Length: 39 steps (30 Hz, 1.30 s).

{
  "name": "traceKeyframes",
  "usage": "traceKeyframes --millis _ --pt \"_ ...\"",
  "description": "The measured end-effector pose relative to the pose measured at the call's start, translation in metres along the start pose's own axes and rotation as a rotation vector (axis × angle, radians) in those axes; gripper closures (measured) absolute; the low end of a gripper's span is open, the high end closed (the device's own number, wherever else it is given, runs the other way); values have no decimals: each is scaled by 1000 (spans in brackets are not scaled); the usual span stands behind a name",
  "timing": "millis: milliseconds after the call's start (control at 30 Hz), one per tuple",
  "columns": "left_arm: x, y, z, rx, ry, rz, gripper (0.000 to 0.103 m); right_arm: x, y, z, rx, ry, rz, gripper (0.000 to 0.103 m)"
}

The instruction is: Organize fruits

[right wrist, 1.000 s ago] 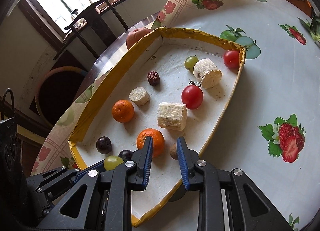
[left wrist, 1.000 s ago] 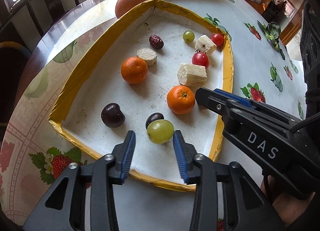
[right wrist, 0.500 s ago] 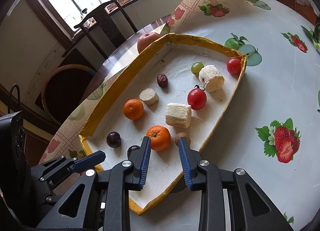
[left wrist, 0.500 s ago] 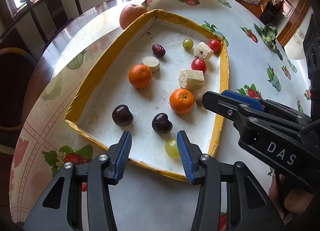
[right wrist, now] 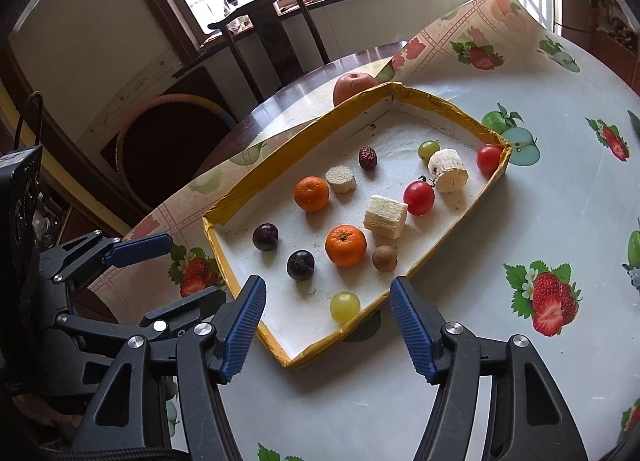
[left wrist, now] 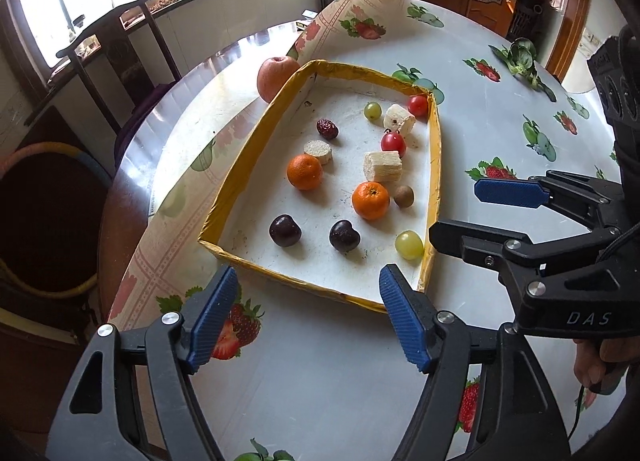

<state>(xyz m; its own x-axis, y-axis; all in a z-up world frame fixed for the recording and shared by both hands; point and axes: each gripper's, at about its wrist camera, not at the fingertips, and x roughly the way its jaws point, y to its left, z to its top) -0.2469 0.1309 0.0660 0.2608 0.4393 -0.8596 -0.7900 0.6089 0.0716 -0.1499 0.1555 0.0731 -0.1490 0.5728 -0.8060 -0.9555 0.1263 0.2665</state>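
Left gripper [left wrist: 308,317] opening, tilted downward

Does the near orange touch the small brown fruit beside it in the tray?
Apart. In the right wrist view a strip of white tray floor shows between the near orange and the small brown fruit; the left wrist view shows the same gap.

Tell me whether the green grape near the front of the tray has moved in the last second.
Yes. The green grape sat beside a dark cherry; it has since rolled toward the tray's near right corner, away from the cherry.
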Motion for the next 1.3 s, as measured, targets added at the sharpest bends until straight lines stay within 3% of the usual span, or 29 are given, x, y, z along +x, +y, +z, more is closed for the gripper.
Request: traceKeyframes --millis 67,167,500,1300 --pt "-5 -1 -2 12 -10 10 28 -5 1 -3 -24 -3 3 27" --pt "-10 -3 -4 18 -20 12 26 -11 3 -5 -69 1 -3 24" --pt "-23 -7 -5 14 -48 21 26 -26 18 -11 -241 -22 -52 21" --pt "-39 -2 -12 -4 -90 9 26 -43 26 -10 -271 -56 -97 18"
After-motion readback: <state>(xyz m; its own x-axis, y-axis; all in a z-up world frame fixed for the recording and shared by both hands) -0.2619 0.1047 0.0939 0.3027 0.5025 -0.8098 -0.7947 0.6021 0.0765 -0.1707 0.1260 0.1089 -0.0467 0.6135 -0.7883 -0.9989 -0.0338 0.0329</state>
